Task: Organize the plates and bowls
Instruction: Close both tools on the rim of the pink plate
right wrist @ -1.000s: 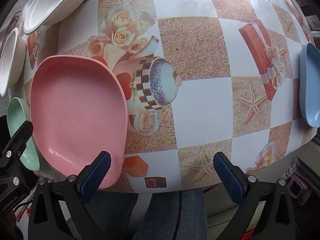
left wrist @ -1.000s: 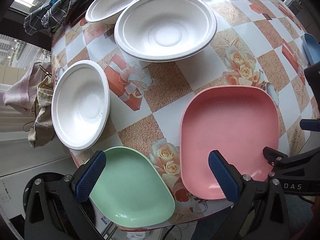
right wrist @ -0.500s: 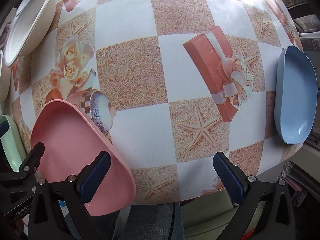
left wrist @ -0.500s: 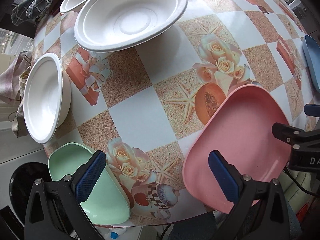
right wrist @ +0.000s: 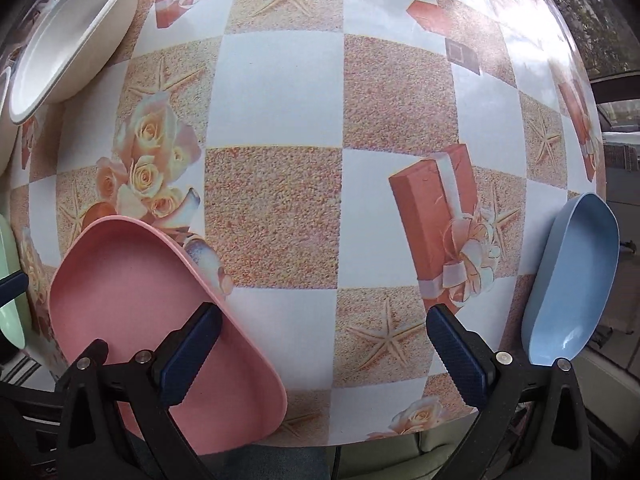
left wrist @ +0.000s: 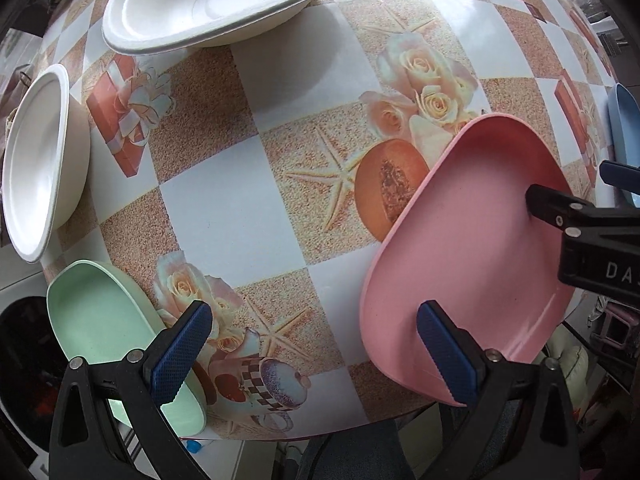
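The step in hand looks like gathering the coloured plates. Both claws, left (left wrist: 312, 354) and right (right wrist: 324, 354), gape wide and hold nothing. The pink plate (left wrist: 472, 248) overhangs the near table (right wrist: 280, 112) edge, between green plate (left wrist: 100, 320) and blue plate (right wrist: 572, 276); next, probably nip its rim. White bowls (left wrist: 216, 4) sit far left, a window right

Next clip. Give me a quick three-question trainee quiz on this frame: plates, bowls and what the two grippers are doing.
1. True or false: the left gripper is shut on the pink plate.
2. Which coloured plate lies at the table's far right edge? A) blue B) green C) pink
3. Fill in: the three white bowls sit toward the table's ___ side.

Key
1. False: both grippers' jaws stand open; the right gripper is open too.
2. A, the blue plate.
3. Left, e.g. the large white bowl.
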{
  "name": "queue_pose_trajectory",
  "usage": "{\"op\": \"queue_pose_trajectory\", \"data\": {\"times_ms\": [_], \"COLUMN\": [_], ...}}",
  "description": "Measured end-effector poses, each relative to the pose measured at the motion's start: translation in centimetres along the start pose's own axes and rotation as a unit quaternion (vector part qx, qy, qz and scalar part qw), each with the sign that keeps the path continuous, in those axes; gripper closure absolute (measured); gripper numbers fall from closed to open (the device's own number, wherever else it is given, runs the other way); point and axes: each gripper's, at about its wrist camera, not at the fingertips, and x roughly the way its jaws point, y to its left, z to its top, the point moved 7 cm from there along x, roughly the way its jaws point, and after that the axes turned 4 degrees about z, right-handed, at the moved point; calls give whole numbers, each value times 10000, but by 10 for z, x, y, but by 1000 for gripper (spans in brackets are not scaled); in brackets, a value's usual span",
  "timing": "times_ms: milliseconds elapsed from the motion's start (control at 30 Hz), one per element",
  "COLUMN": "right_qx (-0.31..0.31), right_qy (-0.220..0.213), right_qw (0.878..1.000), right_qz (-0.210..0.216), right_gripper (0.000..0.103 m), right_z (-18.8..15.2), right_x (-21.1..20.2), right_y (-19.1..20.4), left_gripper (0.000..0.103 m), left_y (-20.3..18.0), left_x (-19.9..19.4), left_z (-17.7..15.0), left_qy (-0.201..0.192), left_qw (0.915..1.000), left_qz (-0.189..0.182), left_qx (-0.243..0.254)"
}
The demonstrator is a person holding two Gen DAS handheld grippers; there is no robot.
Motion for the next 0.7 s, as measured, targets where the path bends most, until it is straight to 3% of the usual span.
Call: {"op": "queue_pose_trajectory", "data": {"times_ms": [167, 267, 333, 467, 600, 700], "right_qx": [1350, 1726, 1532, 665, -132, -455], "right_qy": [79, 129, 133, 111, -44, -56], "right_qw": [9908, 9846, 9870, 9962, 9981, 9971], "right_qz": [16, 245, 474, 545, 595, 602], "right_gripper": [0, 0, 0, 0, 0, 0], "right_z": [5, -1, -5, 1, 20, 12], "right_x": [-9, -15, -14, -14, -17, -14], "right_y": [-49, -62, -62, -47, -39, -19], "left_gripper": [1, 1, 1, 1, 1, 1], "left_y": [-4, -9, -12, -21, -25, -37], "left_x": [-12, -23, -23, -10, 2, 5], "left_z": [30, 28, 20, -3, -4, 2], "left_qy": [-253, -292, -219, -125, -185, -152], "left_qw": [9996, 9995, 9997, 9999, 9998, 9997], "left_qz": [73, -55, -72, -49, -9, -122], "left_qx": [61, 73, 111, 42, -23, -150]}}
